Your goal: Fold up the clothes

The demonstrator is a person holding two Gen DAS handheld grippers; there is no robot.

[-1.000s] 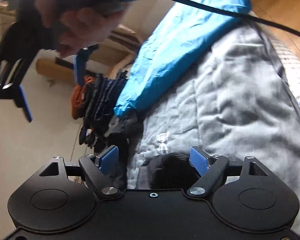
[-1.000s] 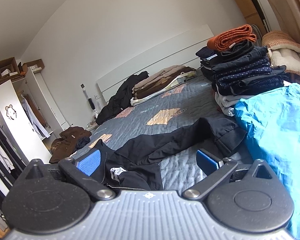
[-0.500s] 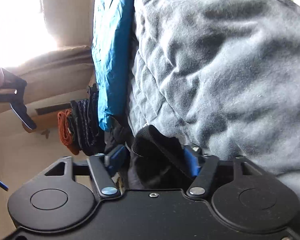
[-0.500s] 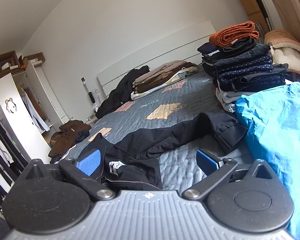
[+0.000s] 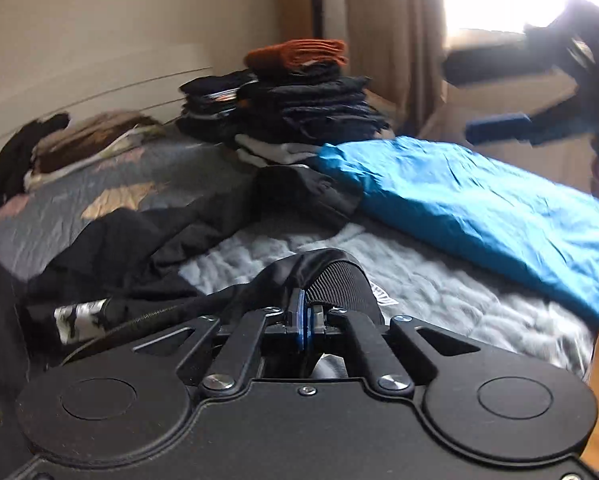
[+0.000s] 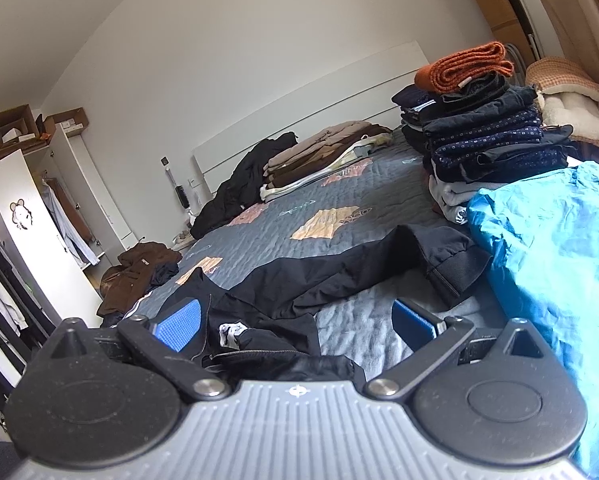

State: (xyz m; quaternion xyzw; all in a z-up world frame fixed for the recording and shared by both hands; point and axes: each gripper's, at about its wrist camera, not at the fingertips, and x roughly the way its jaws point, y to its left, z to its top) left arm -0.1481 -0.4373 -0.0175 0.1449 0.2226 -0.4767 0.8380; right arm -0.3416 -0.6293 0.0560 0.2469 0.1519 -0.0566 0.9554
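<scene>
- Left gripper (image 5: 304,316): blue pads pressed together, clenched on the ribbed cuff (image 5: 341,286) of the black jacket (image 5: 147,248) — the cuff arches up just ahead of the fingers.
- Right gripper (image 6: 295,320): released, fingers spread wide; the jacket's zipper edge and inner label (image 6: 231,330) lie between them, untouched.
- Black jacket (image 6: 339,272): spread across the bed (image 6: 283,208) ahead of both grippers, one sleeve running forward and right to a second cuff (image 6: 455,268).
- Blue garment (image 6: 547,248): right of the right gripper, lying flat on the bed — its edge is just beside that second cuff.
- Folded stack (image 6: 483,136): farther ahead on the right, dark items topped by an orange knit (image 6: 463,66).
- Brown and beige garments (image 6: 323,152): far ahead near the headboard.
</scene>
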